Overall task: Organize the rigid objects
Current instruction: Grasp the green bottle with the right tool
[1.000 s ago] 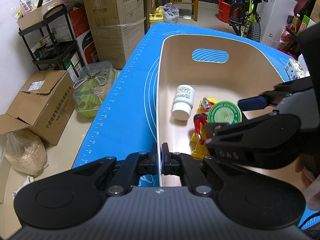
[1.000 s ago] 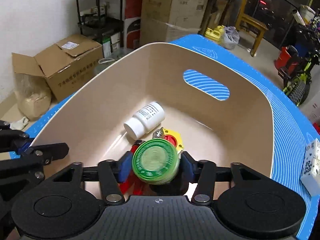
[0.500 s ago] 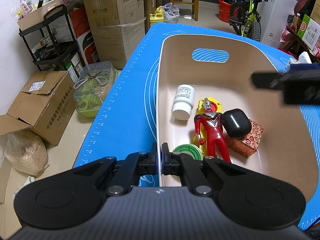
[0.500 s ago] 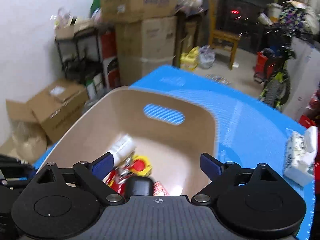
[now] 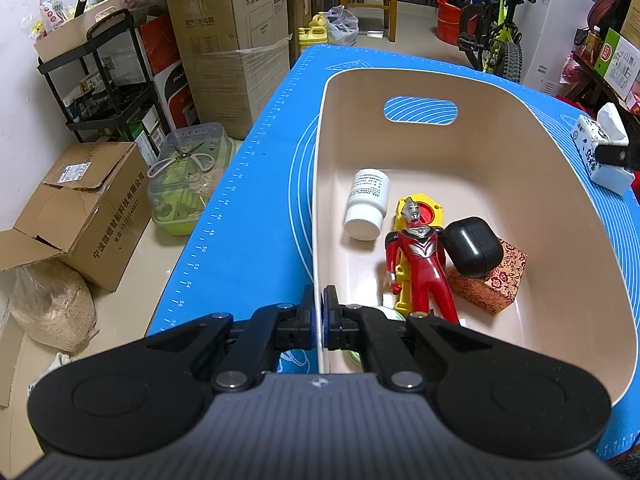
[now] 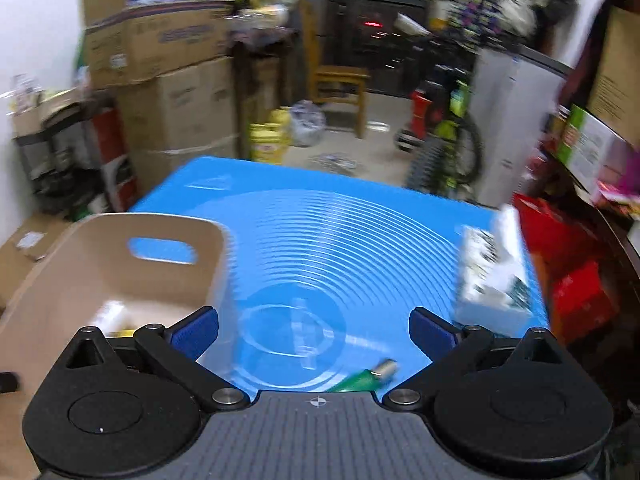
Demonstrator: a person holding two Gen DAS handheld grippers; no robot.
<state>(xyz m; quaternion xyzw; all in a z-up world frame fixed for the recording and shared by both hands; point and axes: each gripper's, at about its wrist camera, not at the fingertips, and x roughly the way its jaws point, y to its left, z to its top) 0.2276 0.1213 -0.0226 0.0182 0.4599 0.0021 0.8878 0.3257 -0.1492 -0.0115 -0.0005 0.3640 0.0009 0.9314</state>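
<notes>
Left gripper (image 5: pixel 319 318): clamped on the near-left rim of the beige bin (image 5: pixel 560 168); one finger inside, one outside
Right gripper (image 6: pixel 314 330): jaws spread wide, holding nothing; above the blue mat (image 6: pixel 340 240), right of the bin; view blurred
Bin contents: white bottle (image 5: pixel 368 204) lying down; red figure (image 5: pixel 422 260) over a yellow toy (image 5: pixel 434 210); black case (image 5: pixel 472 246) on a patterned box (image 5: pixel 494 284)
Mat: green item (image 6: pixel 360 380) near the right gripper; white carton (image 6: pixel 496 272) at the right edge
</notes>
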